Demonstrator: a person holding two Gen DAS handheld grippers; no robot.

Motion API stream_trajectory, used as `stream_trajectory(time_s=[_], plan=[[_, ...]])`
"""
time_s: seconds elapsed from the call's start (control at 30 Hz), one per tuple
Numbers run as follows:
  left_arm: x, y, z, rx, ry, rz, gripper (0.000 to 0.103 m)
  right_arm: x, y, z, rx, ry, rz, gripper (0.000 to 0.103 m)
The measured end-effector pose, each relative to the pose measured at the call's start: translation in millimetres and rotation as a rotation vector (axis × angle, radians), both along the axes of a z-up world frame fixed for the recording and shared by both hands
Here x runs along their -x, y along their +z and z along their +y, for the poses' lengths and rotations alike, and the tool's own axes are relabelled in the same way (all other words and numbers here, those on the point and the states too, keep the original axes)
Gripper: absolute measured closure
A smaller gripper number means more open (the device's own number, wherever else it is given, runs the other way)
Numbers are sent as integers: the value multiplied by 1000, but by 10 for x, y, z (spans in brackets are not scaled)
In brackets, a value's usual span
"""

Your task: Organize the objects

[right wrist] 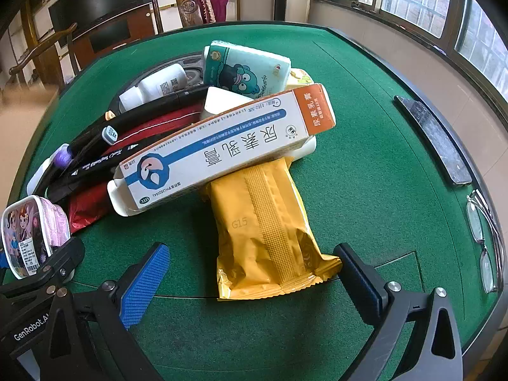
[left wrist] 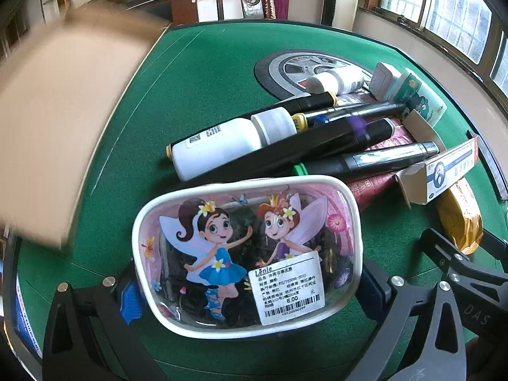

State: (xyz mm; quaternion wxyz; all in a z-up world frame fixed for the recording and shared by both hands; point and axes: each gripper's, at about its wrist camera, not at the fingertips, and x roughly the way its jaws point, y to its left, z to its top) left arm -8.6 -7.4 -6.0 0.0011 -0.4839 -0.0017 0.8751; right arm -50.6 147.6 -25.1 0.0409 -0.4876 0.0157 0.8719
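Left tongs (left wrist: 250,289) clamp a fairy case (left wrist: 247,260), right tongs (right wrist: 254,273) wide, above green felt table (right wrist: 365,165) by windows (right wrist: 412,3).

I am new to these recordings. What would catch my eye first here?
First, the fairy-printed case, gripped between the left gripper's fingers just above the green table. Then the yellow foil packet, lying between the open fingers of the right gripper, its far end under a white ointment box.
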Motion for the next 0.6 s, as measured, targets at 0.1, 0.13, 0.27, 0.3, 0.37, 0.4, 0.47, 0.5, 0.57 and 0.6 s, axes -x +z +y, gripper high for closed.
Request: stream_trajectory(time_s=[0.1, 0.13, 0.27, 0.3, 0.37, 0.4, 0.47, 0.5, 0.57, 0.6], plan=[[-1, -1, 1, 0, 0, 0, 0, -1, 0, -1, 0, 0, 0, 0], [0, -2, 0, 0, 0, 0, 0, 0, 0, 0, 0, 0, 0, 0], [-1, -3, -1, 0, 0, 0, 0, -1, 0, -1, 0, 0, 0, 0], [-1, -4, 0, 0, 0, 0, 0, -1, 0, -1, 0, 0, 0, 0], [0, -7, -2, 0, 0, 0, 0, -1, 0, -1, 0, 0, 0, 0], [-2, -5, -2, 0, 0, 0, 0, -1, 0, -1, 0, 0, 0, 0], [-3, -7, -1, 0, 0, 0, 0, -1, -1, -1, 0, 0, 0, 0], [-3, -8, -2, 0, 0, 0, 0, -1, -1, -2, 0, 0, 0, 0], [-3, -9, -2, 0, 0, 0, 0, -1, 0, 0, 0, 0, 0, 0], [-3, -9, -2, 0, 0, 0, 0, -1, 0, 0, 0, 0, 0, 0]])
